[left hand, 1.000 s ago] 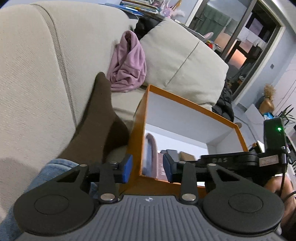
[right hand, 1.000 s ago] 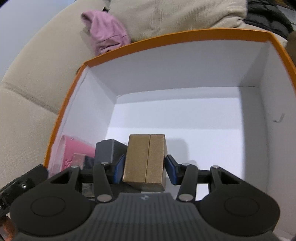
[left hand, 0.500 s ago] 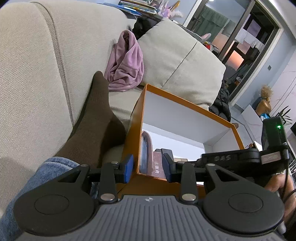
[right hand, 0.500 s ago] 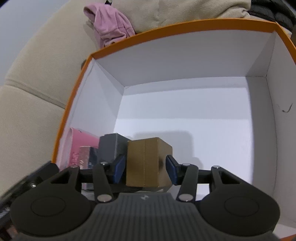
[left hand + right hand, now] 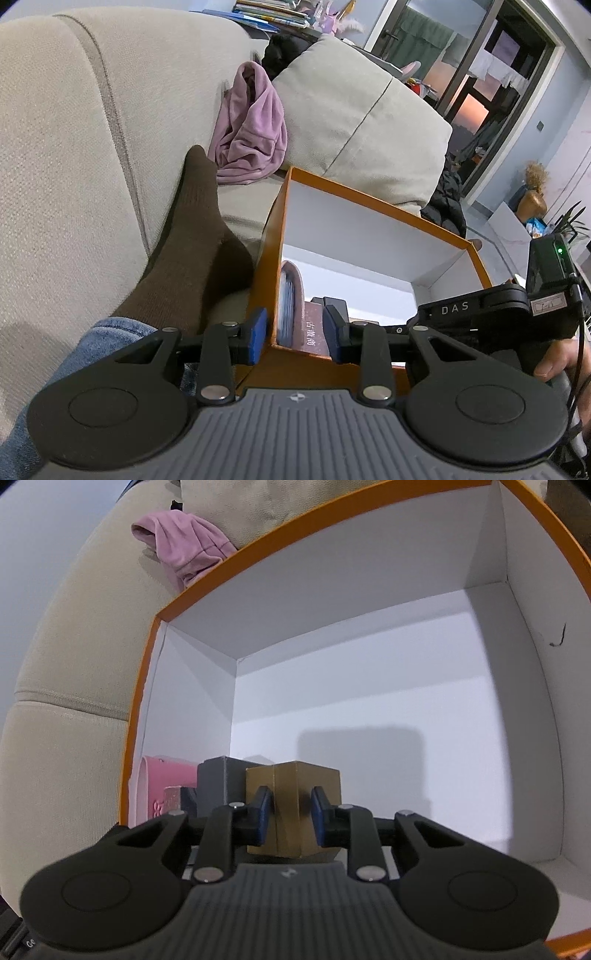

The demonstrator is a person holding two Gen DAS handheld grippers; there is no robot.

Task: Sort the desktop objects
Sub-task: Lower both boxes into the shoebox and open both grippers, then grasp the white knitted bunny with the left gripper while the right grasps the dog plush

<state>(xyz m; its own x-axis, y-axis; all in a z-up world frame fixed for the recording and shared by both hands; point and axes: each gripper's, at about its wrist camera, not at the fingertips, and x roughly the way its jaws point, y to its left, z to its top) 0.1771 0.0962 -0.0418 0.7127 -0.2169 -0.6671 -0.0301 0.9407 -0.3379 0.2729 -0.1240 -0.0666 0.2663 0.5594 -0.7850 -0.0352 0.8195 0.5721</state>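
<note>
Beige sofa (image 5: 92,147) holds an orange box (image 5: 354,201). Left gripper (image 5: 295,334), fingers apart, straddles its near corner. Right gripper (image 5: 290,818) clamps a gold block (image 5: 291,808) inside it.

Both fisheye views are evenly and softly lit, with strong bending toward the edges: the sofa back (image 5: 92,147) bulges and the doorway (image 5: 491,85) leans. Inside the orange box (image 5: 192,602), the white walls glow bright without glare, and the gold box (image 5: 295,805) throws a soft grey shadow onto the floor behind it (light arrives from above and behind the camera). The far room looks dimmer, slightly soft.
</note>
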